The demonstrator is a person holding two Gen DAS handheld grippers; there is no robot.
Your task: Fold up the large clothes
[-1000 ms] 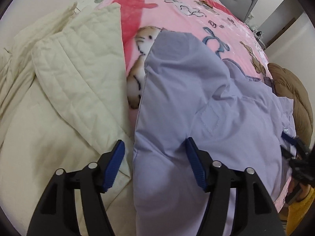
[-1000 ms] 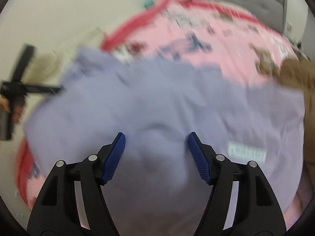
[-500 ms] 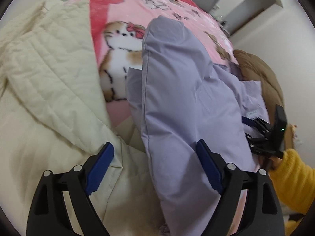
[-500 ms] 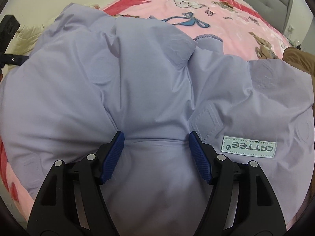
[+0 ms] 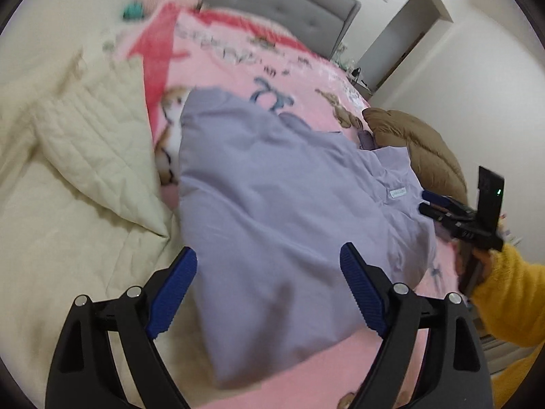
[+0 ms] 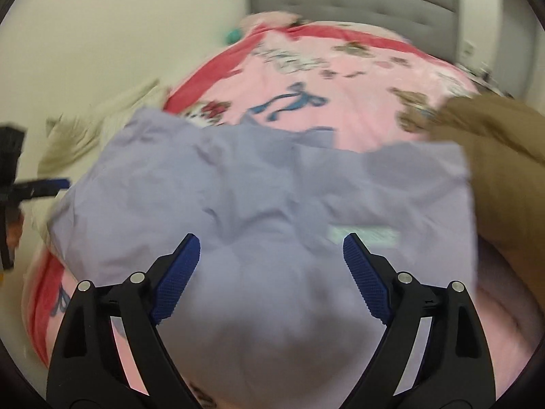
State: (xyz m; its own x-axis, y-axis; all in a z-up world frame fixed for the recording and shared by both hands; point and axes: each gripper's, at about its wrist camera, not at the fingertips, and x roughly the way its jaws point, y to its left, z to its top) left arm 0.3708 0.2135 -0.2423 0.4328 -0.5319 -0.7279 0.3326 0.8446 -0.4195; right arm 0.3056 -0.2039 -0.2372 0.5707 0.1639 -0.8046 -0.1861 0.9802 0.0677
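Both tools stand spread and grip nothing: the left gripper [image 5: 269, 283] hovers over the near hem of the lilac garment [image 5: 272, 204], and the right gripper [image 6: 270, 269] hangs over its other near edge. The garment lies on the pink blanket [image 5: 238, 78], partly folded. It looks soft, puffy and light, likely slippery, so a hem or corner should be pinched, through both layers. Left of the garment lies a cream quilt [image 5: 92, 143]; beyond it a brown coat [image 5: 419, 139], though blur obscures detail.
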